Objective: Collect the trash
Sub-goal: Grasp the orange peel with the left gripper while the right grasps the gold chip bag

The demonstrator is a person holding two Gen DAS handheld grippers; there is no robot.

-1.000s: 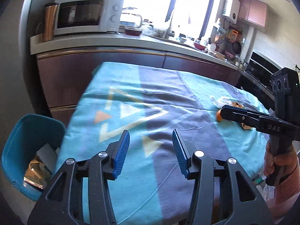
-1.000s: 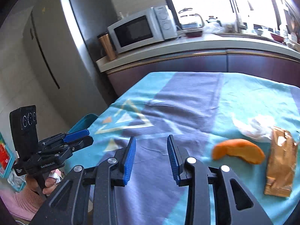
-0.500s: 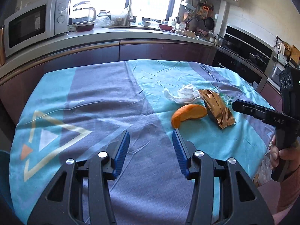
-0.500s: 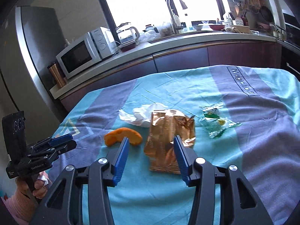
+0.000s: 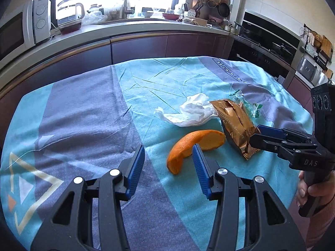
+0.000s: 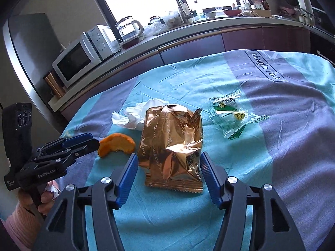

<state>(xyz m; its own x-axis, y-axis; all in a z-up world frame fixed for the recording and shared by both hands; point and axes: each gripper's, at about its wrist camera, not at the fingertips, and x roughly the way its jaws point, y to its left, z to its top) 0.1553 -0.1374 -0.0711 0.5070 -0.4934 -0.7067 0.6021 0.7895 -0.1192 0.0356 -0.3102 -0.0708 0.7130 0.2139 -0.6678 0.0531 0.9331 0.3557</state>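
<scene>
While the right gripper (image 6: 169, 165) jaws are opening, nothing pinched, the gold foil snack bag (image 6: 173, 146) lies between its tips on the tablecloth (image 6: 293, 146). Left gripper (image 5: 168, 160) fingers spread, empty; orange peel (image 5: 193, 144) at 1 o'clock, crumpled tissue (image 5: 191, 110) beyond.

Each camera sits behind its own claw, angled down and close over the teal-and-grey cloth-covered tabletop (image 5: 88, 113), facing the kitchen window. Both views share the crumpled gold foil wrapper (image 6: 173, 144) and curved orange peel (image 5: 194, 144).
</scene>
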